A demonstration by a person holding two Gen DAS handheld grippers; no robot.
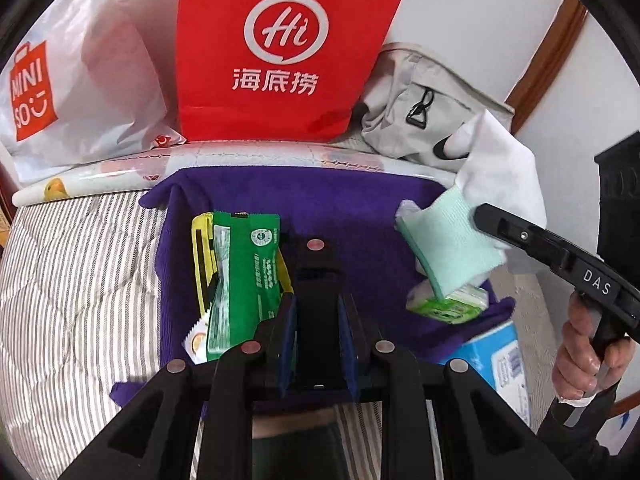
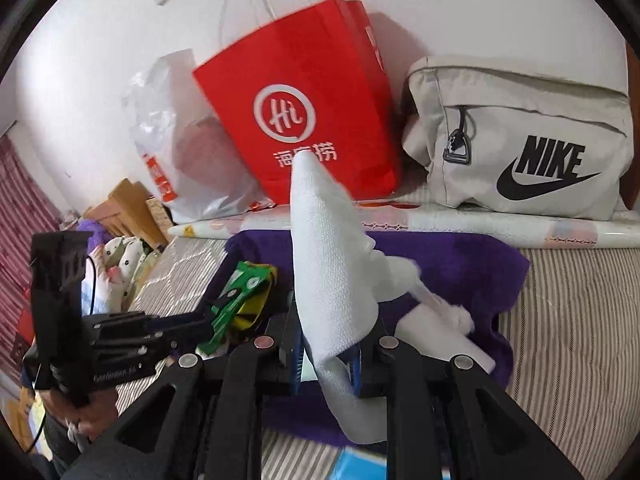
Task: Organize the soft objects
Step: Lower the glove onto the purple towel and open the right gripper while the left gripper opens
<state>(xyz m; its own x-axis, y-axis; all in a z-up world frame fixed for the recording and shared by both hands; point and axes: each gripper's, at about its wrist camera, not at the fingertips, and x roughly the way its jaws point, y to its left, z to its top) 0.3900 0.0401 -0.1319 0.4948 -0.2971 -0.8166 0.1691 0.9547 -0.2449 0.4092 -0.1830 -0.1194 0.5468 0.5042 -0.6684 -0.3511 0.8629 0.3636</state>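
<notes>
Right tool (image 2: 326,354) pinches white cloth (image 2: 332,276); left tool (image 1: 316,344) pressed together, empty.

A striped bed (image 1: 72,264) carried a purple towel (image 1: 320,204), a rolled sheet (image 2: 480,226), a red bag (image 1: 288,52) and a grey Nike bag (image 2: 520,140).

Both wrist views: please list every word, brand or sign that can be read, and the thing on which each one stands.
"MINISO": white plastic bag, on its orange logo.
"Hi" and "海底捞": red paper bag.
"NIKE" with swoosh: beige pouch.
"DAS": right gripper, on its black body.
Green sachet: print too small to read.
Blue box: print blurred.
Left gripper: side lettering too blurred.
</notes>
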